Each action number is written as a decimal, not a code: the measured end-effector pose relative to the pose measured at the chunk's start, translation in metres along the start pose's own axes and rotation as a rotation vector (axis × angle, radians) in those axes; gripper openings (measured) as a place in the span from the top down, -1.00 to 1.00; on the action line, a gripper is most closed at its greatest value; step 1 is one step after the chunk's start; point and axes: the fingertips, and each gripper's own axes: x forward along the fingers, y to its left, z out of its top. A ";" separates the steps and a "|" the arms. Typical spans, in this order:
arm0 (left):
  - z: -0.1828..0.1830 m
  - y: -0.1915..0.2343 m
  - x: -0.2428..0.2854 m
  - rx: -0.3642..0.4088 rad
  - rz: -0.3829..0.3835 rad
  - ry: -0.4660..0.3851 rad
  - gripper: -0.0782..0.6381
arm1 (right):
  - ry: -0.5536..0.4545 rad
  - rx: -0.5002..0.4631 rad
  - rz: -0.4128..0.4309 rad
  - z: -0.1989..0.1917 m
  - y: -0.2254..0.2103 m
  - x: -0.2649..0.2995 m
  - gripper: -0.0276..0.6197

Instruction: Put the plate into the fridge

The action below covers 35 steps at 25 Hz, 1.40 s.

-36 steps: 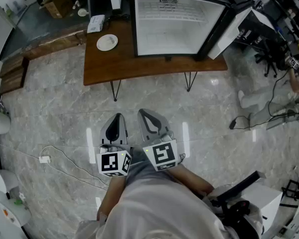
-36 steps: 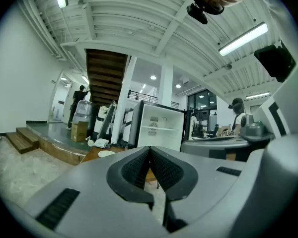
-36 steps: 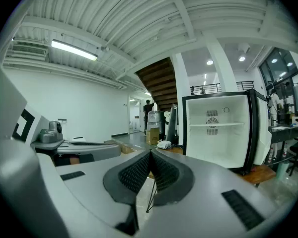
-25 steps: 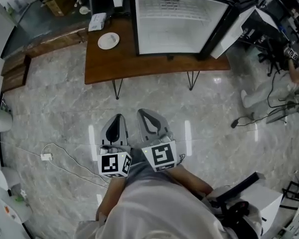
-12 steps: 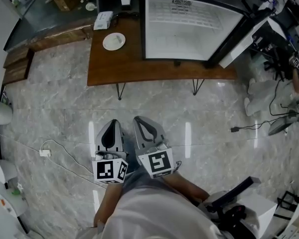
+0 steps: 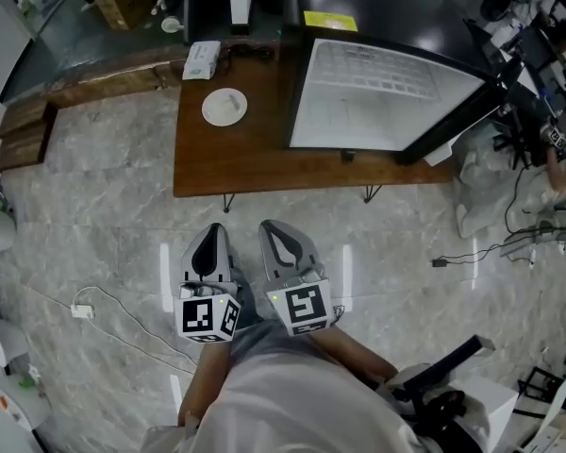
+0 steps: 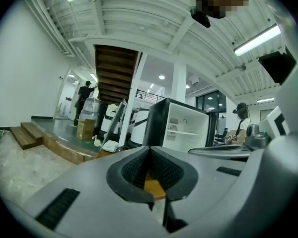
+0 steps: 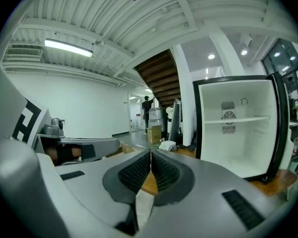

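The small round white plate [image 6: 224,107] lies on the left part of the brown wooden table [image 6: 255,163], beside the open black-framed fridge with a white interior [image 6: 387,97] that stands on the same tabletop to its right. A white rectangular packet [image 6: 201,59] sits near the plate at the table's back left corner. The 2 hand-held tools are side by side over the grey marble floor [image 6: 94,225], short of the table's near edge and well apart from the plate. The left gripper [image 6: 214,232] points almost straight toward the plate, and the right gripper [image 6: 275,228] is just beside it. In the left gripper view the left gripper's [image 7: 149,155] jaws are pressed together with nothing between them. The right gripper view shows the same for the right gripper [image 8: 150,157], with the fridge [image 8: 238,128] open ahead on its right.
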 end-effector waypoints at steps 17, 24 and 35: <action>0.055 0.277 0.214 -0.020 -0.169 0.095 0.73 | 0.125 0.049 -0.198 0.035 0.021 0.312 0.86; 0.033 0.340 0.312 0.061 -0.291 0.206 0.73 | 0.170 0.079 -0.266 0.018 -0.001 0.395 0.86; -0.004 0.323 0.473 0.094 -0.304 0.286 0.73 | 0.185 0.150 -0.299 0.000 -0.126 0.481 0.86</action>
